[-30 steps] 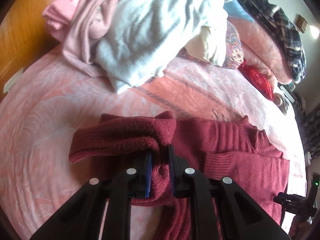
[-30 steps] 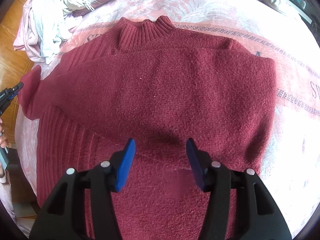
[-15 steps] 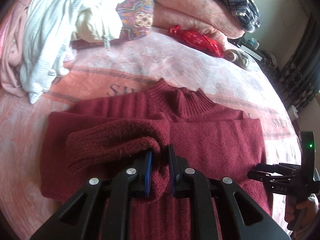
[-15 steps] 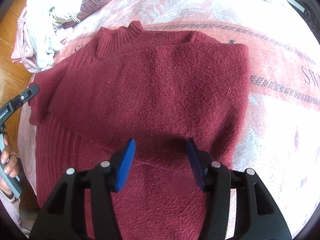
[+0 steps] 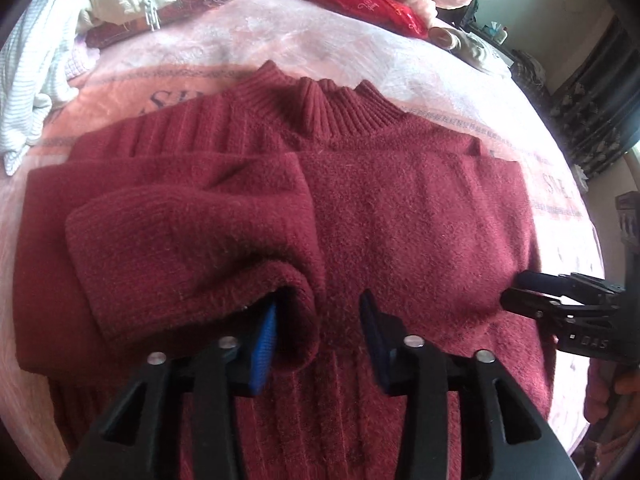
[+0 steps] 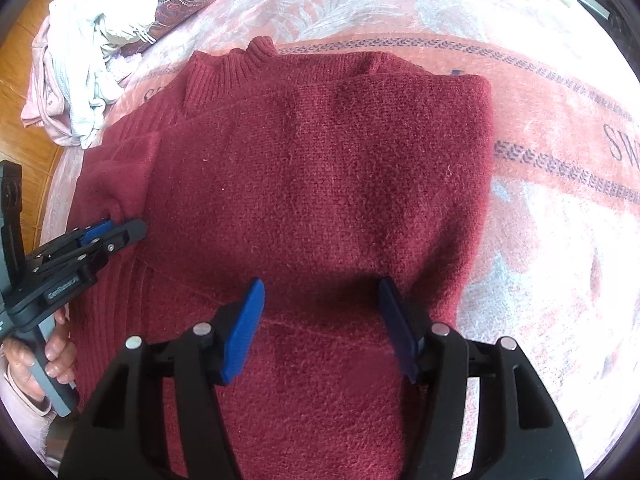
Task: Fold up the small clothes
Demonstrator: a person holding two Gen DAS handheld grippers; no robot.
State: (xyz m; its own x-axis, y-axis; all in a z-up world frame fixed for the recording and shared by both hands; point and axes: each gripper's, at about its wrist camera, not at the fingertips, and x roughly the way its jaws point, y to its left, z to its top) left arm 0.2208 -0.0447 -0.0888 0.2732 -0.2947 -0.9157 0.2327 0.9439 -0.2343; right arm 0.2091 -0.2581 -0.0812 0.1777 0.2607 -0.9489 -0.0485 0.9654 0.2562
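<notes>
The left gripper (image 5: pixel 316 332), fingers wide, is leaving the sleeve (image 5: pixel 192 248) folded across the maroon sweater (image 6: pixel 320 184), while the right gripper (image 6: pixel 320 320) is hovering wide and empty near its right side, likely readying the next fold.

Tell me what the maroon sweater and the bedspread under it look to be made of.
Maroon sweater: fuzzy knit, probably wool or acrylic; ribbed collar, loose fibres, matte. Bedspread: soft plush or fleece, it seems; pink, faint leaf print, woven-looking border band, slight sheen.

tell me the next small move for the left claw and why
Probably draw the left claw back clear of the sleeve. It stands open, and the sleeve already lies folded across the sweater, with the cuff draped over one finger. Pulling out gently should keep the fold.
</notes>
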